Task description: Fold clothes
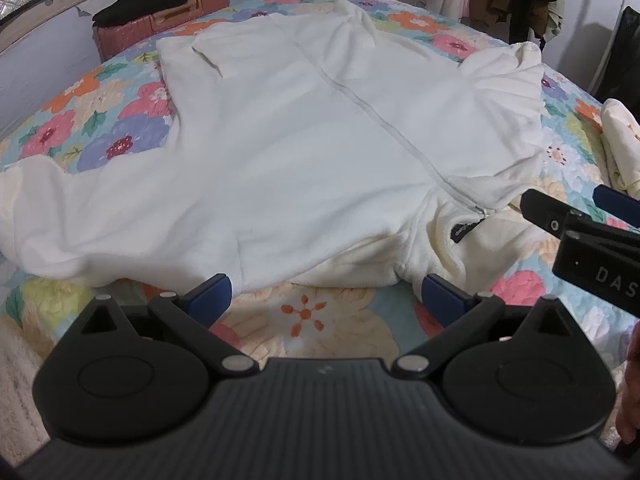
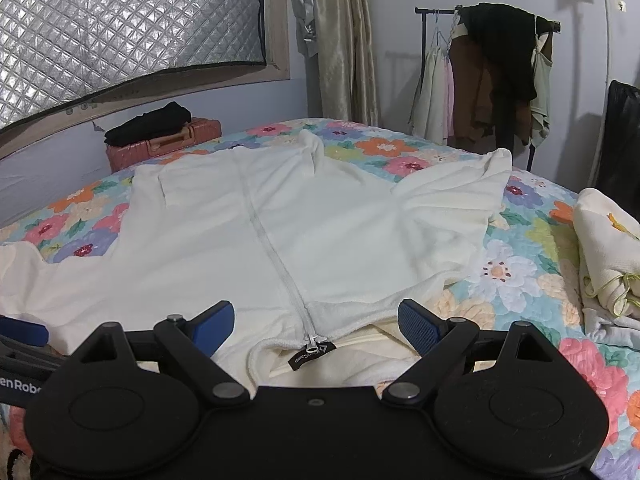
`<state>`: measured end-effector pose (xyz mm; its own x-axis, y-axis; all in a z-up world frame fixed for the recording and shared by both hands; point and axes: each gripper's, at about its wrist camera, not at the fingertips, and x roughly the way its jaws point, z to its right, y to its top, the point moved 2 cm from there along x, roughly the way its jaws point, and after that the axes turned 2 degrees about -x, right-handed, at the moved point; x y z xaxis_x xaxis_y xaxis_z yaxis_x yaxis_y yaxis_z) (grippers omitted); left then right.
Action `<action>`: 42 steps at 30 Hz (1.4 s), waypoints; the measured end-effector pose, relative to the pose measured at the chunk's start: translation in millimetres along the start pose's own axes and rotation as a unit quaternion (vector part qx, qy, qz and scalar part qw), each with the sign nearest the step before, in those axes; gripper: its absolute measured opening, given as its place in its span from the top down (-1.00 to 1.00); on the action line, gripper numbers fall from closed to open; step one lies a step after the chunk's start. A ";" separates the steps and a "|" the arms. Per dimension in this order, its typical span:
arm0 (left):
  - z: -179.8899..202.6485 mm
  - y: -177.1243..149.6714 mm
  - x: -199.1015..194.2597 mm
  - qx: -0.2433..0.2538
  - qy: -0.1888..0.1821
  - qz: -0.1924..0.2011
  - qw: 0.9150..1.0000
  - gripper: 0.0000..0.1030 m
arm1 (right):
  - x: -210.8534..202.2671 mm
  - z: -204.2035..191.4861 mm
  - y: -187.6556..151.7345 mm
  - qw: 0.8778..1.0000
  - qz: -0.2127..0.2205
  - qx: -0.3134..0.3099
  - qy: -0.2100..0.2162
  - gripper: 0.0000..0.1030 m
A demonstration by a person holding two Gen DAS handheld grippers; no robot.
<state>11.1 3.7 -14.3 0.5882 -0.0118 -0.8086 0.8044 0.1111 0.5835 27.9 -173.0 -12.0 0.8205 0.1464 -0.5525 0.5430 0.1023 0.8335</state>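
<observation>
A white zip-up fleece jacket (image 1: 300, 152) lies spread flat, front up, on a bed with a floral quilt (image 1: 96, 120). Its zipper runs down the middle to the collar (image 2: 316, 350), which lies nearest me. My left gripper (image 1: 326, 300) hovers open over the quilt just short of the jacket's near edge, nothing between its blue pads. My right gripper (image 2: 316, 320) is open too, its fingers either side of the collar and zipper pull without gripping. The right gripper (image 1: 576, 208) also shows at the right edge of the left wrist view. One sleeve (image 2: 452, 200) lies out to the right.
A pink suitcase (image 2: 168, 144) with black folded clothing (image 2: 148, 124) on it stands at the far left of the bed. A cream folded garment (image 2: 608, 248) lies on the bed's right side. A clothes rack (image 2: 492, 76) with hanging garments stands behind the bed by the wall.
</observation>
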 end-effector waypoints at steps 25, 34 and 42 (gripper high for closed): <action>-327.8 44.9 17.6 -0.223 0.037 -0.051 0.973 -0.13 | 80.3 -197.4 24.8 0.961 -0.056 -0.154 0.223 0.78; -425.2 20.5 50.4 -0.212 0.085 -0.070 0.971 -0.35 | 64.1 -289.8 1.8 0.902 -0.046 -0.317 0.290 -0.12; -457.3 15.1 76.2 -0.256 0.109 -0.049 0.959 -0.45 | 86.4 -311.4 -19.3 0.890 -0.078 -0.366 0.260 -0.14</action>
<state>30.1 458.9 -101.3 0.4353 0.1544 -0.8869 0.6761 0.5944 0.4353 32.8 144.0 -77.2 0.4482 0.4905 -0.7473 0.2260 0.7467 0.6256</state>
